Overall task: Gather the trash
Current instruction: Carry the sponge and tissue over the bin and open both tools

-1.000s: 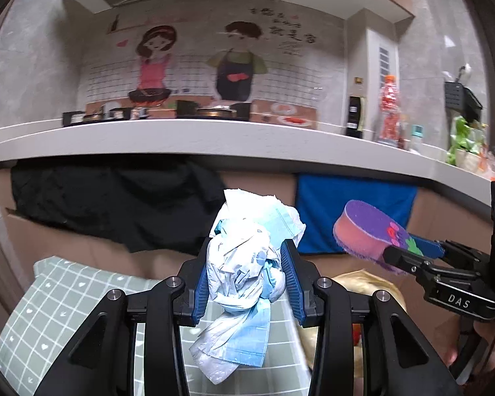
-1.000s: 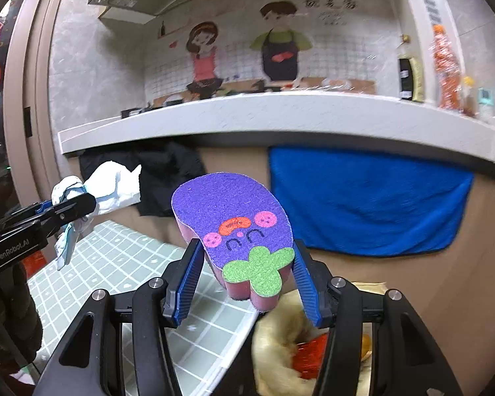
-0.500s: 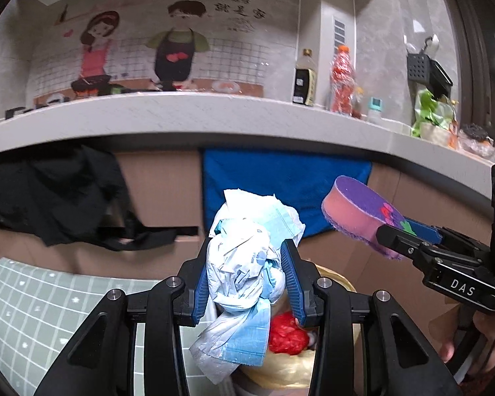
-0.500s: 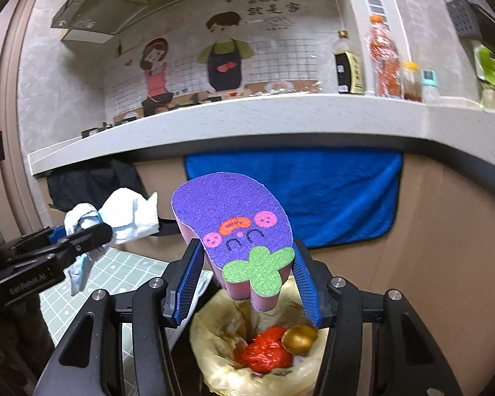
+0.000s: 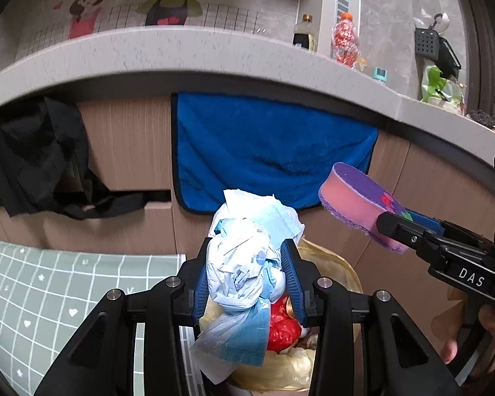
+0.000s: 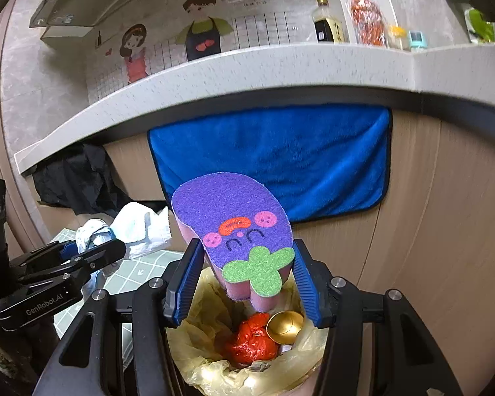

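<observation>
While the bin (image 6: 211,346) below both grippers holds a red wad (image 6: 252,341) and gold piece (image 6: 285,326), the right gripper (image 6: 247,277) clamps a purple sponge (image 6: 234,227) — the left gripper (image 5: 246,274) clamps crumpled tissue (image 5: 244,257) — above its open rim.

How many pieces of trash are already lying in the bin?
2 visible: a red wad near the middle of the yellow-lined bin, and a gold cup touching its right side. More may be hidden beneath them or behind the sponge.

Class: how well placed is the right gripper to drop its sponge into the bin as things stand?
Probably well placed: the right gripper holds the purple sponge above the open yellow-lined bin, nothing between them.
</observation>
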### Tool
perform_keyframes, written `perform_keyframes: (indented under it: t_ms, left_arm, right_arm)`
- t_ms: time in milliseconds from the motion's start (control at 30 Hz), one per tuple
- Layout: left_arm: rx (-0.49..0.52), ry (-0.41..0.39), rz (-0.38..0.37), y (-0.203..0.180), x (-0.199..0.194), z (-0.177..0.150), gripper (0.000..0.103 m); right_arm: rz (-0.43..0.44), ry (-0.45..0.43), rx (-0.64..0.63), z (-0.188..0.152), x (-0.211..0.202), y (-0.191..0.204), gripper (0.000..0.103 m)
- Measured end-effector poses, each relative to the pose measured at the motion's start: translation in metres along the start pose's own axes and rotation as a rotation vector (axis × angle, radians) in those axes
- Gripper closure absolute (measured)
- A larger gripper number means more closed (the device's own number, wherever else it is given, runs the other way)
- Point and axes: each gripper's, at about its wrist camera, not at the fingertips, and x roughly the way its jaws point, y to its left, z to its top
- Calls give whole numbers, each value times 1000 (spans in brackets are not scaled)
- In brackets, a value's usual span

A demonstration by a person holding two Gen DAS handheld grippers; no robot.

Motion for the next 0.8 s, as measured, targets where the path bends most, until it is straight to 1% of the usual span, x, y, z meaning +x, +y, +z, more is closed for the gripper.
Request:
perform_keyframes:
  t_ms: [200,400,467,500,567,600,667,800]
  left_arm:
    - [-6,40,-16,3,20,-7,62]
    - [-10,83,-29,7,45,-11,62]
    - [-26,103,-53,11,53,-11,62]
    - [-49,122,-100,15,59,-12,61]
    - [-101,159,-182,23,68,-12,53]
    - [-121,179,-206,27,73,-12,44]
    - [-134,184,-213,30,76,-13,38]
    - [-153,179,-185,37,67,-15,36]
  right_arm:
    - [0,34,7,-6,21,-5,53]
    - [-3,83,43,-16,41,-16,53]
    - [-1,102,62,-21,48,-20,52]
    - [2,114,74,-22,51,-22,51]
    - [25,145,106,-28,60,-27,50]
    - [31,150,117,-29,61,-28,48]
    - [35,159,147,-34,65,-32,46]
    - [21,169,195,-40,60,-36,46]
